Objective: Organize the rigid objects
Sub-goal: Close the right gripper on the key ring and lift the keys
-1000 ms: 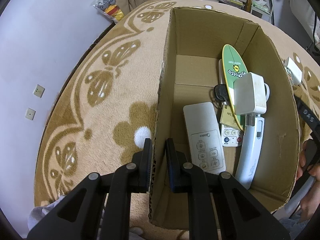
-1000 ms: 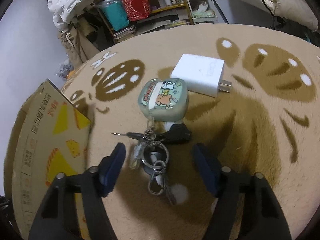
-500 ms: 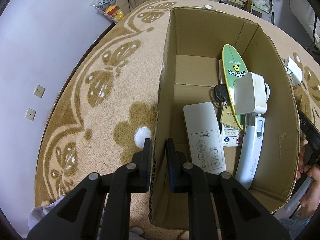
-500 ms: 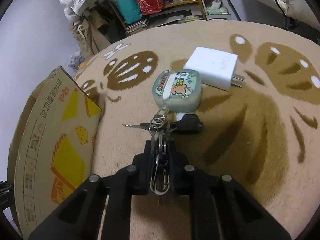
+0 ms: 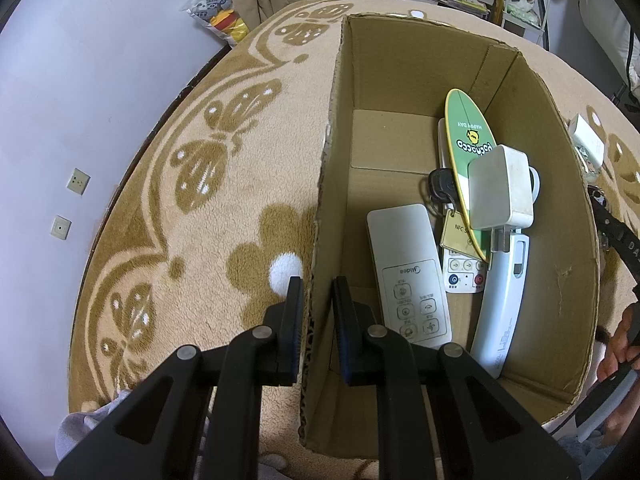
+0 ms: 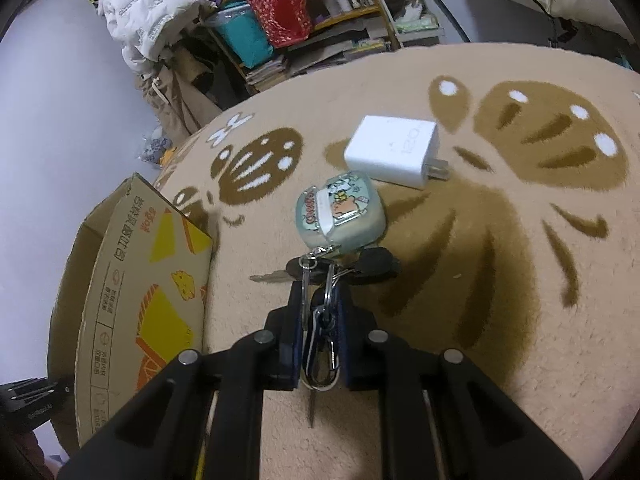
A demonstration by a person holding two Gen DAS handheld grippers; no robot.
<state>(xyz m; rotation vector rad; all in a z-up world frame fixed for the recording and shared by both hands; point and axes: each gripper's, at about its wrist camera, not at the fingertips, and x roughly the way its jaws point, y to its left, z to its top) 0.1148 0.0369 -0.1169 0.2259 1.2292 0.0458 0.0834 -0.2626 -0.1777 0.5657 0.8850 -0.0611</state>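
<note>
My left gripper (image 5: 314,300) is shut on the left wall of the open cardboard box (image 5: 324,184). Inside lie a white Midea remote (image 5: 408,272), a green board (image 5: 472,152), a white charger (image 5: 502,188), a long white device (image 5: 504,300) and black keys (image 5: 440,186). My right gripper (image 6: 318,300) is shut on the metal rings of a key bunch (image 6: 320,320) with a pale green cartoon case (image 6: 340,216) and black key fobs (image 6: 372,266), lifted slightly off the carpet. A white plug charger (image 6: 392,152) lies beyond. The box (image 6: 140,280) stands to the left.
A beige carpet with brown patterns (image 6: 520,260) covers the round surface. Shelves with bags and bottles (image 6: 288,20) and a white jacket (image 6: 144,12) stand behind. The wall (image 5: 80,80) is at the left. A hand (image 5: 620,340) shows at the right edge.
My right gripper closed from wide open onto the key bunch's rings and has raised them a little. The left gripper has stayed clamped on the box wall.
</note>
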